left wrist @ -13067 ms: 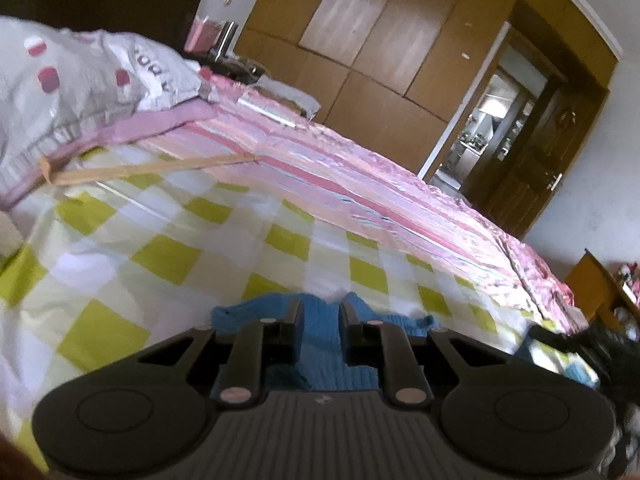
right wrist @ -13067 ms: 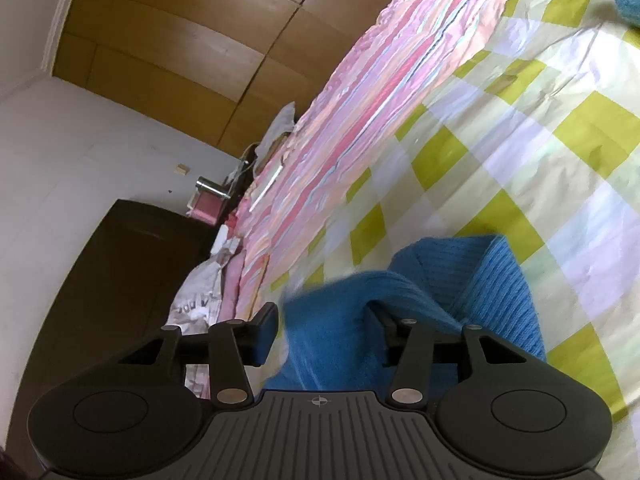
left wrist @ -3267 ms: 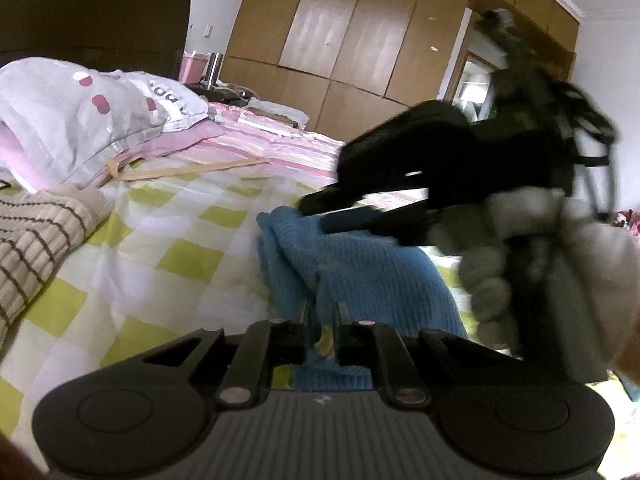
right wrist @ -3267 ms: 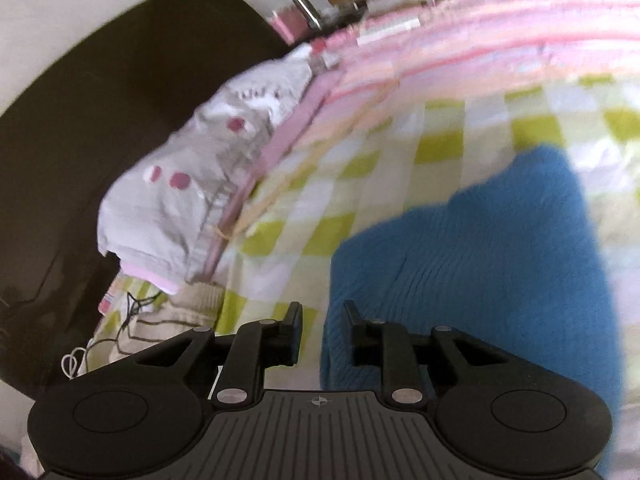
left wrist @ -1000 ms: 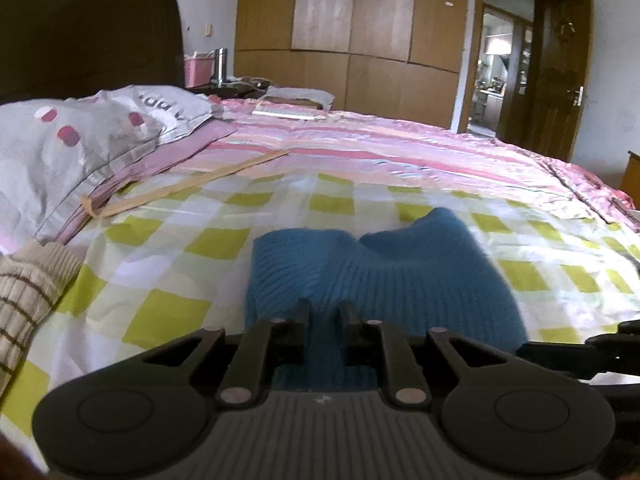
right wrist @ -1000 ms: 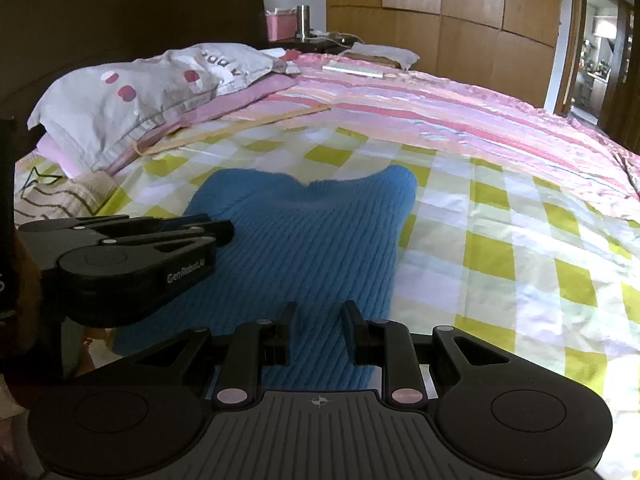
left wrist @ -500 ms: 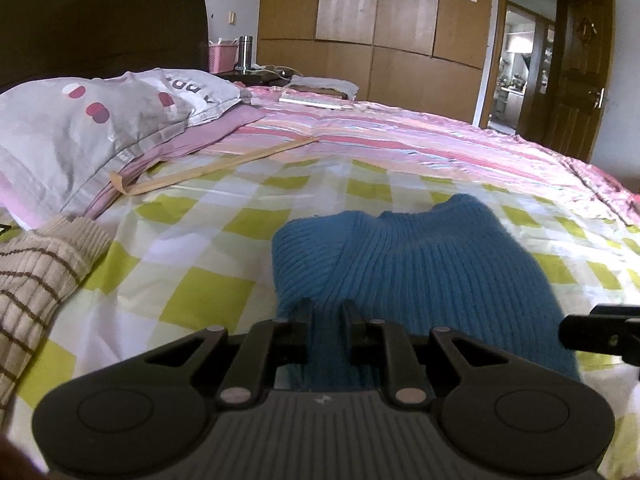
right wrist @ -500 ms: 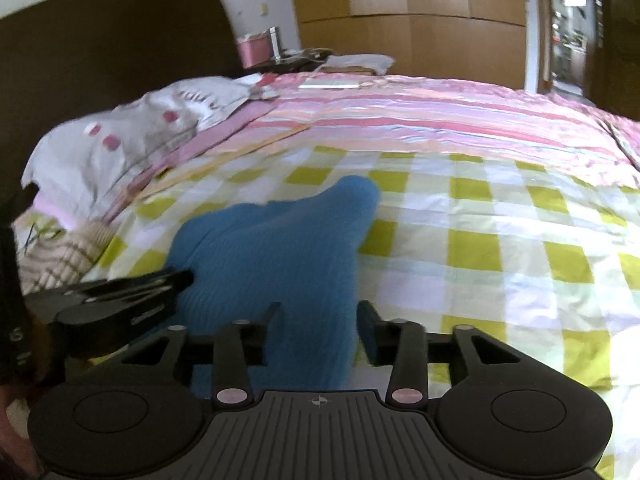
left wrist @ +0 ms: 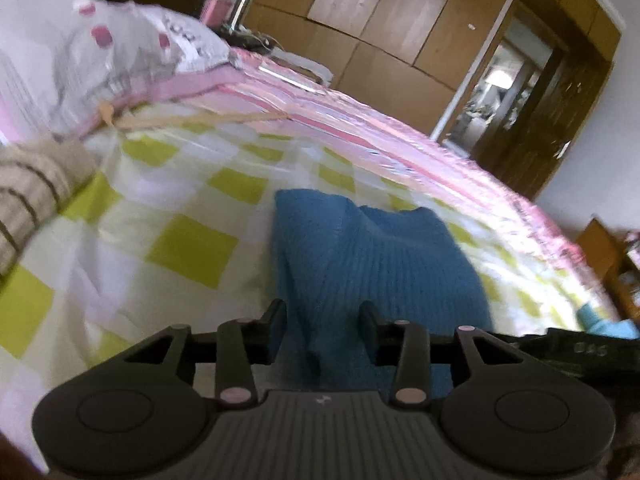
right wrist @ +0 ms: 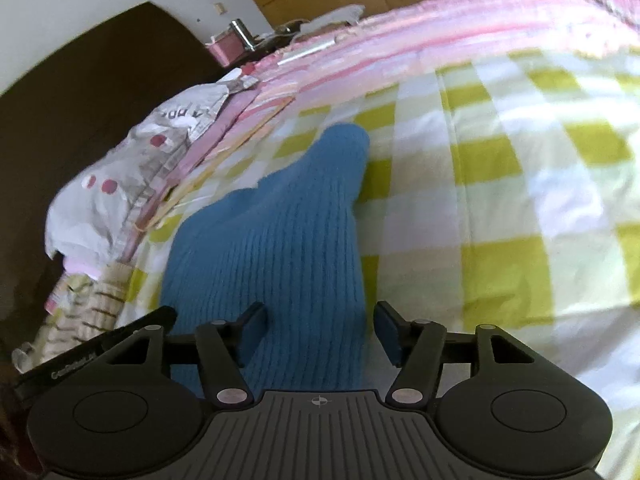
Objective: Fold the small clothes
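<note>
Blue knit garment [left wrist: 376, 256] runs under the left gripper's body at six o'clock, its near edge hidden; striped beige knit [left wrist: 28, 184] is cut off at nine o'clock; bedding blurred

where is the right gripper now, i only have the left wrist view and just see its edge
observer: the right gripper is at the near end of the blue sweater. Its jaws have just been opening, and the cloth between them is not pinched.
operator: is the sweater's right edge inside them
observer: yes, it runs just inside the right-hand finger, with a gap between them.
operator: what's past that edge
observer: only the checked bedsheet shows there in this view.
</note>
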`<action>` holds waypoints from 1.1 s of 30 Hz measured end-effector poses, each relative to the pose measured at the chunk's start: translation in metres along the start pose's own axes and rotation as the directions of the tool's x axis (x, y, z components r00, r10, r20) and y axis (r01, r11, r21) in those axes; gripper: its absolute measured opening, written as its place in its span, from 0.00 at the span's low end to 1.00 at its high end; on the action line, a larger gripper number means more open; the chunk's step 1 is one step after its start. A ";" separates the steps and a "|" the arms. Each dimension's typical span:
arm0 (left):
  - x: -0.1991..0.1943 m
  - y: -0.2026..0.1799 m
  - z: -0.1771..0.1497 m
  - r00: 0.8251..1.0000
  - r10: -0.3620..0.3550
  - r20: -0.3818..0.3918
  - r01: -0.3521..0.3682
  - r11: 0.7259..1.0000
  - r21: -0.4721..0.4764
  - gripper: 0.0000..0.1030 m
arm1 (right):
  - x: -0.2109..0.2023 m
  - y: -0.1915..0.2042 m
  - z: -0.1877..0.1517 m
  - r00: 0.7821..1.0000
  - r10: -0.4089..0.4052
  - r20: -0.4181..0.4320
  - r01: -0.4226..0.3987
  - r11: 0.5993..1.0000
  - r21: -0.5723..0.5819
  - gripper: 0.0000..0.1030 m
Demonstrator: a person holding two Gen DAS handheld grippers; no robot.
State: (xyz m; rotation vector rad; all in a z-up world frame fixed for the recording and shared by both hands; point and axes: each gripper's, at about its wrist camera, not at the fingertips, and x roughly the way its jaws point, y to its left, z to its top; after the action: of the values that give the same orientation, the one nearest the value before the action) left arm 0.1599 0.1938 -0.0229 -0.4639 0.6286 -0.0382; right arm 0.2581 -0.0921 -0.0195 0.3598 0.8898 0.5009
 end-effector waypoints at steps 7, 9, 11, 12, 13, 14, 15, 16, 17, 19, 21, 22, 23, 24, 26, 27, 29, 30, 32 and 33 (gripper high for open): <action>0.013 -0.010 -0.008 0.999 0.039 -0.036 -0.036 0.996 0.083 0.58 | 0.013 -0.001 -0.002 0.999 0.034 -0.022 -0.033 0.999 0.036 0.63; 0.017 -0.010 -0.010 0.998 0.047 -0.048 -0.042 0.994 0.096 0.60 | 0.015 0.001 -0.004 0.999 0.032 -0.027 -0.032 0.999 0.026 0.63; 0.016 -0.009 -0.010 0.998 0.039 -0.054 -0.034 0.995 0.090 0.59 | 0.016 0.005 -0.005 0.999 0.022 -0.032 -0.022 1.000 0.005 0.61; 0.016 -0.008 -0.011 0.998 0.030 -0.057 -0.025 0.996 0.086 0.58 | 0.016 0.006 -0.005 0.999 0.018 -0.036 -0.018 1.000 -0.002 0.57; 0.016 -0.007 -0.011 0.998 0.015 -0.063 -0.010 0.997 0.078 0.54 | 0.015 0.007 -0.005 0.999 0.018 -0.041 -0.018 1.000 -0.003 0.53; 0.017 -0.007 -0.012 0.997 0.002 -0.071 0.003 0.998 0.068 0.51 | 0.014 0.007 -0.005 0.999 0.018 -0.044 -0.018 1.000 -0.001 0.47; 0.016 -0.008 -0.013 0.997 0.000 -0.074 0.005 0.998 0.066 0.51 | 0.012 0.007 -0.005 0.999 0.018 -0.046 -0.018 1.000 -0.002 0.40; 0.016 -0.009 -0.014 0.997 0.005 -0.073 0.000 0.997 0.075 0.50 | 0.010 0.008 -0.006 0.999 0.020 -0.048 -0.020 1.000 -0.006 0.37; 0.015 -0.011 -0.015 0.997 0.008 -0.074 -0.002 0.997 0.082 0.48 | 0.007 0.008 -0.006 0.998 0.022 -0.050 -0.022 1.000 -0.009 0.31; 0.012 -0.013 -0.015 0.997 0.007 -0.080 -0.001 0.997 0.079 0.46 | 0.000 0.007 -0.007 0.998 0.026 -0.056 -0.027 1.000 -0.016 0.25; 0.006 -0.016 -0.020 0.995 -0.007 -0.098 0.014 0.997 0.075 0.45 | -0.010 0.007 -0.009 0.997 0.026 -0.066 -0.028 0.999 -0.024 0.22; 0.003 -0.018 -0.024 0.994 -0.016 -0.111 0.025 0.997 0.077 0.44 | -0.016 0.007 -0.011 0.997 0.023 -0.069 -0.025 0.999 -0.030 0.22; 0.000 -0.021 -0.029 0.991 -0.025 -0.129 0.036 0.996 0.084 0.44 | -0.022 0.005 -0.014 0.997 0.020 -0.074 -0.023 0.999 -0.038 0.22; -0.003 -0.024 -0.036 0.988 -0.032 -0.151 0.046 0.995 0.092 0.43 | -0.028 0.004 -0.016 0.997 0.017 -0.081 -0.021 0.999 -0.040 0.22; -0.011 -0.033 -0.048 0.981 -0.051 -0.188 0.072 0.991 0.110 0.42 | -0.043 -0.003 -0.024 0.995 0.017 -0.099 -0.019 0.999 -0.027 0.22; -0.016 -0.038 -0.054 0.978 -0.053 -0.201 0.080 0.989 0.128 0.42 | -0.051 -0.006 -0.029 0.994 0.014 -0.105 -0.017 0.999 -0.027 0.22; -0.023 -0.048 -0.064 0.974 -0.047 -0.221 0.085 0.983 0.166 0.42 | -0.066 -0.012 -0.039 0.993 0.001 -0.121 -0.004 1.000 -0.029 0.22; -0.026 -0.053 -0.067 0.974 -0.040 -0.223 0.082 0.980 0.182 0.42 | -0.070 -0.014 -0.043 0.992 -0.009 -0.126 0.006 1.000 -0.027 0.22; -0.031 -0.060 -0.067 0.978 -0.016 -0.206 0.061 0.975 0.214 0.42 | -0.079 -0.016 -0.046 0.992 -0.034 -0.120 0.029 0.999 -0.044 0.25; -0.035 -0.063 -0.066 0.982 0.001 -0.188 0.044 0.971 0.233 0.42 | -0.083 -0.014 -0.047 0.993 -0.047 -0.108 0.040 0.997 -0.062 0.25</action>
State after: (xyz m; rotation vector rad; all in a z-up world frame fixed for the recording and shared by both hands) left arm 0.1004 0.1165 -0.0233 -0.2371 0.7928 -0.1772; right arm 0.1803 -0.1456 -0.0001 0.2599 0.9848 0.5094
